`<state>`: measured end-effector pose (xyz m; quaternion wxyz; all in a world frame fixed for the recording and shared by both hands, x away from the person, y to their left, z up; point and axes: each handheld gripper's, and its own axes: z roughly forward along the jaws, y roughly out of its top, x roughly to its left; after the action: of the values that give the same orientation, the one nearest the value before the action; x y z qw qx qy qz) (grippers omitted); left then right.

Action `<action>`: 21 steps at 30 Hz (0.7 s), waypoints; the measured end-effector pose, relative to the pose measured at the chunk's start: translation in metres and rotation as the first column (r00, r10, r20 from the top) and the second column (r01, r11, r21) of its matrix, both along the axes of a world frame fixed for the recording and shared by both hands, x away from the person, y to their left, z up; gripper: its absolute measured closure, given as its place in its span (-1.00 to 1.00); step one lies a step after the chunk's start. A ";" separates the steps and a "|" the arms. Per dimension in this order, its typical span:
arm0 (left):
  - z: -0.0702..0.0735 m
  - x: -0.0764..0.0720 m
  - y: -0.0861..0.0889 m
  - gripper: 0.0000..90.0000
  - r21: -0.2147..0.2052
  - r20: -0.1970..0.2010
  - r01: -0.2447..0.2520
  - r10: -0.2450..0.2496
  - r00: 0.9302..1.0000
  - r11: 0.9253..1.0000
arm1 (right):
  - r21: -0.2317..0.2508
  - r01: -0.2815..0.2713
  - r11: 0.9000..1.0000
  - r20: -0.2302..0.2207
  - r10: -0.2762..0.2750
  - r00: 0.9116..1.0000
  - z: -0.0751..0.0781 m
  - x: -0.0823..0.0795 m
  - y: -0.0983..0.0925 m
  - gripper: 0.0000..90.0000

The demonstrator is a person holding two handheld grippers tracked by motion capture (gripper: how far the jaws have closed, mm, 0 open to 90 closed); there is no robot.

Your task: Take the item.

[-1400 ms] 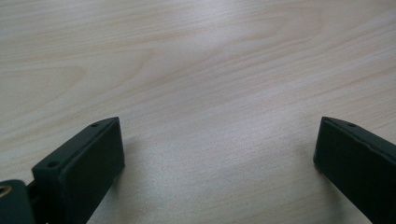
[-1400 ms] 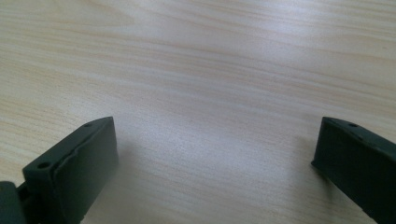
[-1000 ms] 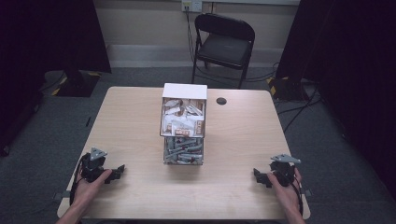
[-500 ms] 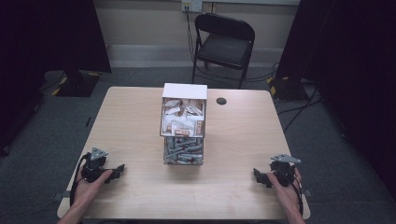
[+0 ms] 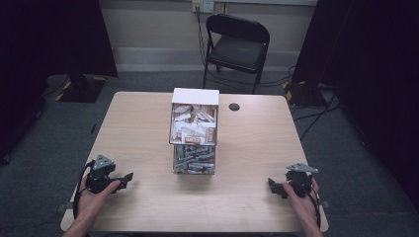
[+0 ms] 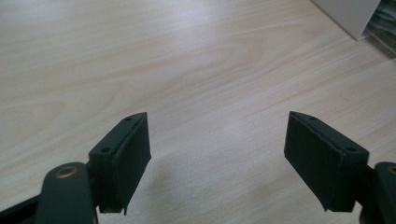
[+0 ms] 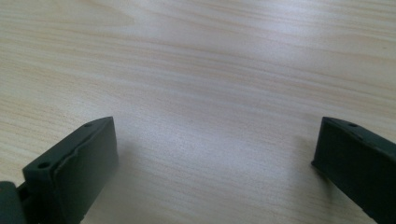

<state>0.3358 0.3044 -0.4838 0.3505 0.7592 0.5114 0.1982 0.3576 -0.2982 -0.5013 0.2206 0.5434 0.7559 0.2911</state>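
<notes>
Left gripper (image 5: 129,176), near left on the table (image 5: 143,128), jaws apart and just closing, empty. Right gripper (image 5: 273,186) released. Dispenser box (image 5: 194,129) contents blurred.

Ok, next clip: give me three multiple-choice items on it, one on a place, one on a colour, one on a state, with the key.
1. Where does the clear box of packets stand?
A. at the middle of the table
B. on the chair
C. at the table's left edge

2. What colour is the folding chair behind the table?
A. white
B. black
C. red

3. How do the left tongs stand?
A. clamped on a packet
B. shut on nothing
C. open over bare wood

Key: 1 A, the high view shows the box midway between both hands. 2 B, seat and back are black. 3 C, the left gripper view shows a wide gap with nothing between the jaws, though they have just been closing somewhat.
</notes>
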 end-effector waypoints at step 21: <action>0.029 -0.016 -0.022 -0.31 -0.065 0.073 0.139 -0.134 0.988 0.988 | 0.000 0.000 1.000 0.000 0.000 1.000 0.000 0.000 0.000 -1.00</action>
<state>0.3195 0.2823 -0.4552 0.4070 0.7724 0.4525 0.1815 0.3576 -0.2982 -0.5013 0.2206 0.5435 0.7558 0.2911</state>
